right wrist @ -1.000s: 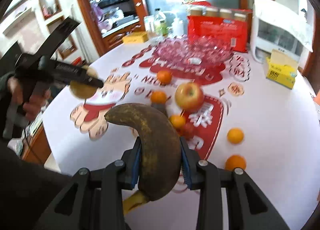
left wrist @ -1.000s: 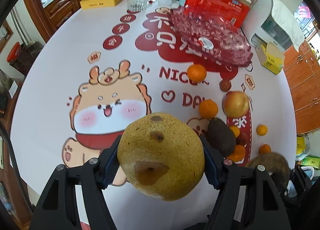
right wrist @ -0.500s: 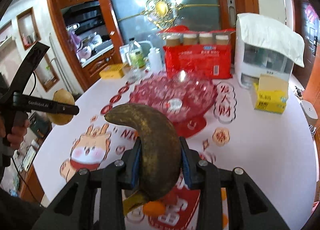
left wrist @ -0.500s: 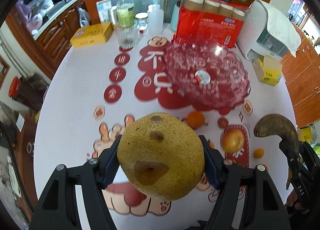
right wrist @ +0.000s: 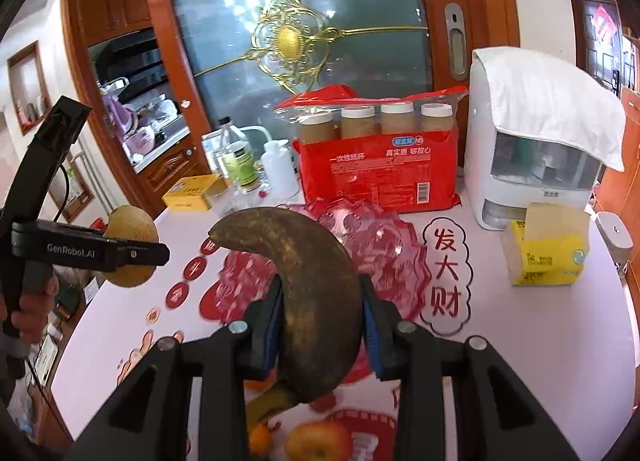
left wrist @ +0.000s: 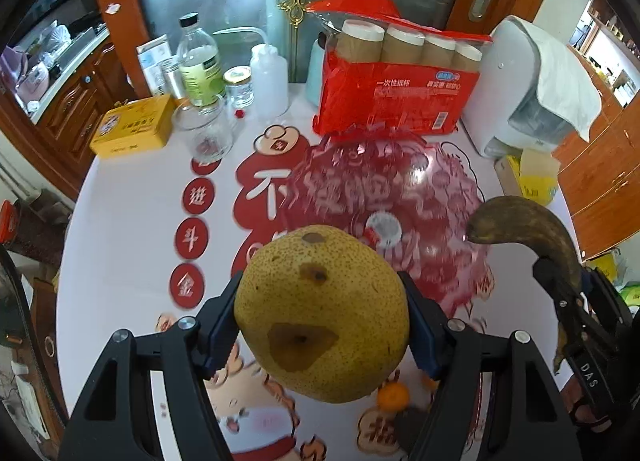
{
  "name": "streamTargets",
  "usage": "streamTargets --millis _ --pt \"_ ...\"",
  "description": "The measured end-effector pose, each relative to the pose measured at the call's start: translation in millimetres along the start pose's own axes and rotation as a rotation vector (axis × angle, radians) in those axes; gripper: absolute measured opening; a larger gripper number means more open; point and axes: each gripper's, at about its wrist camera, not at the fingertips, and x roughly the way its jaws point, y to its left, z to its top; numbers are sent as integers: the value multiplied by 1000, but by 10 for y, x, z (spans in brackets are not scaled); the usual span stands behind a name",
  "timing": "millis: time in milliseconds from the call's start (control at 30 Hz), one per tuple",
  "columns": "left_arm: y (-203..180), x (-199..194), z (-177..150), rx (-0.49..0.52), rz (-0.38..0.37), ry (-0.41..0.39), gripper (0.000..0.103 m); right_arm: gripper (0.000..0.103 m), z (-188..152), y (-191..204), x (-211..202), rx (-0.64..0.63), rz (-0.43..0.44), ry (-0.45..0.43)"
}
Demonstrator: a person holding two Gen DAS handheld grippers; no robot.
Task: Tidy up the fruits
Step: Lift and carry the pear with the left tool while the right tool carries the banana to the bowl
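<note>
Kitchen table's got that festive red-and-white tablecloth (left wrist: 120,221), with a pink glass fruit bowl (left wrist: 420,189) sitting in front of a red pack of paper cups (left wrist: 396,97). Left gripper (left wrist: 322,319) is pinching a big spotty pear (left wrist: 320,313), right gripper (right wrist: 320,317) is clamped on a very brown banana (right wrist: 308,281), both up in the air near the bowl. If it were me, I'd lower one at a time, pear first into the middle, and only let go once it's resting on the glass. Loose oranges (left wrist: 393,397) wait on the table.
</note>
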Motion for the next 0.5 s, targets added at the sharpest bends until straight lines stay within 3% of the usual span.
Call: streamTargets --millis 333,500 --pt "-117 907 130 6 -70 138 70 35 -159 -284 854 101 -30 149" --pt "-222 1194 116 45 -79 174 70 35 -216 -322 1063 86 -80 192"
